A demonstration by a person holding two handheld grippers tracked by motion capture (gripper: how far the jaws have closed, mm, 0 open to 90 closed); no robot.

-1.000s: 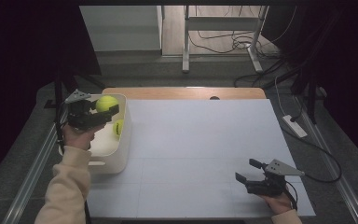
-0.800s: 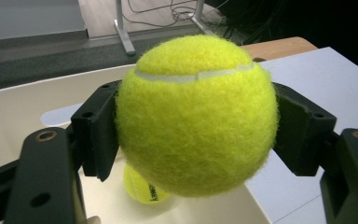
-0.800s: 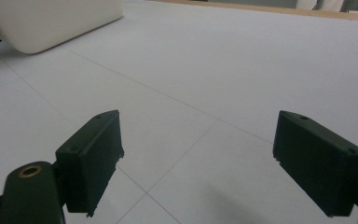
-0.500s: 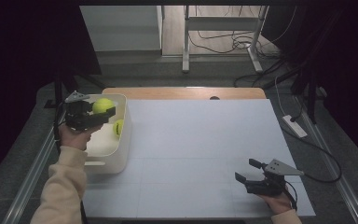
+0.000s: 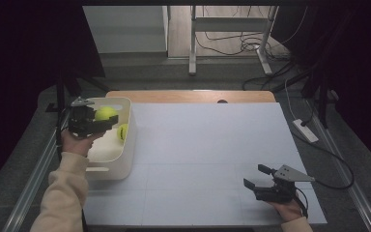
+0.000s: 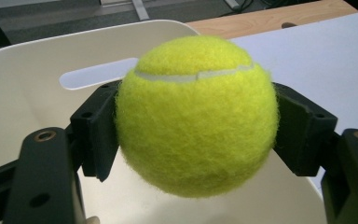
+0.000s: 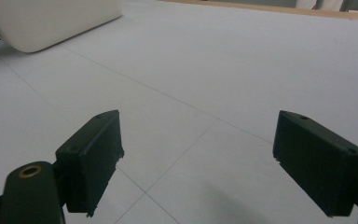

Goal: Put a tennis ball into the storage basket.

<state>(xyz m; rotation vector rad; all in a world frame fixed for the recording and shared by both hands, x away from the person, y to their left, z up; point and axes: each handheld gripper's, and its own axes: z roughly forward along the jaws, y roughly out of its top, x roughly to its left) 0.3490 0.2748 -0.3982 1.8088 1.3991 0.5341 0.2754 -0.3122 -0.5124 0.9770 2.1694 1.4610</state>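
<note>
The left tongs (image 5: 110, 120) are clenched on a yellow-green tennis ball (image 5: 106, 113), the two black pads pressing its sides so that the fuzz bulges around them. In the left gripper view the ball (image 6: 196, 116) sits squarely between the pads, its white seam running across the top, with the inside of the cream bin (image 6: 23, 93) behind and below it. From the high view the ball hangs over the far half of that bin (image 5: 125, 159), which stands at the counter's left edge, towards the far corner. A slot handle is cut into the bin's far wall, and another into its near wall.

A second tennis ball (image 5: 122, 132) lies inside the bin against its right wall, lower than the held one and just beside it in the high view — whether the two touch cannot be told.

The right tongs (image 5: 254, 181) rest low at the near right corner of the counter (image 5: 212, 145), released, with nothing between them. In the right gripper view the tongs (image 7: 198, 161) stand wide apart over the bare white sheet, whose faint seams cross under them, and a corner of the bin (image 7: 51, 21) shows at the far left — well apart from this hand.

A sleeve (image 5: 63, 193) in pale beige covers the left forearm, which comes up along the bin's outer left side.
</note>
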